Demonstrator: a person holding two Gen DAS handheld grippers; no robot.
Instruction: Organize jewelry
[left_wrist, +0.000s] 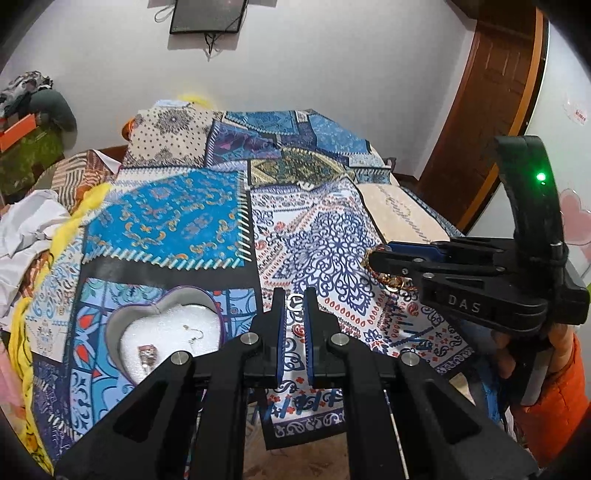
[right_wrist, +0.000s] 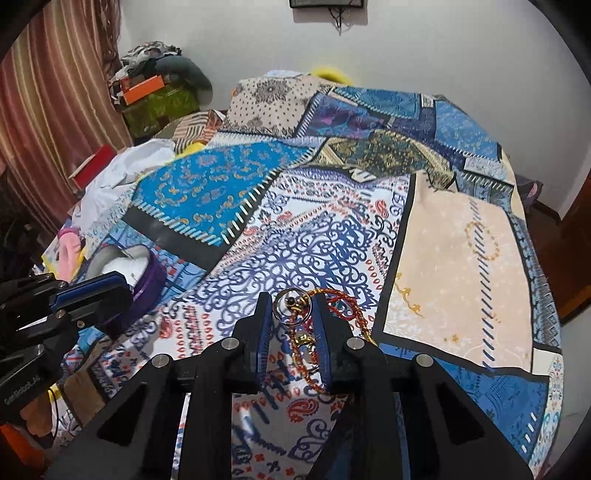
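Observation:
My left gripper (left_wrist: 294, 301) is shut on a small silver ring (left_wrist: 295, 301) held between its fingertips above the patterned cloth (left_wrist: 325, 236). A heart-shaped purple box (left_wrist: 166, 328) with white padding sits just to its left and holds an earring (left_wrist: 194, 334) and another small piece (left_wrist: 147, 356). My right gripper (right_wrist: 291, 304) is shut on a silver ring (right_wrist: 291, 306) tied to a red and gold cord (right_wrist: 306, 350) that hangs between the fingers. It shows at the right of the left wrist view (left_wrist: 373, 258). The box edge shows in the right wrist view (right_wrist: 147, 280).
The patchwork cloth (right_wrist: 454, 266) covers the whole table. White paper (left_wrist: 26, 229) and yellow fabric (left_wrist: 66, 221) lie at the left edge. A wooden door (left_wrist: 491, 96) stands at the right, a curtain (right_wrist: 44, 110) at the far left.

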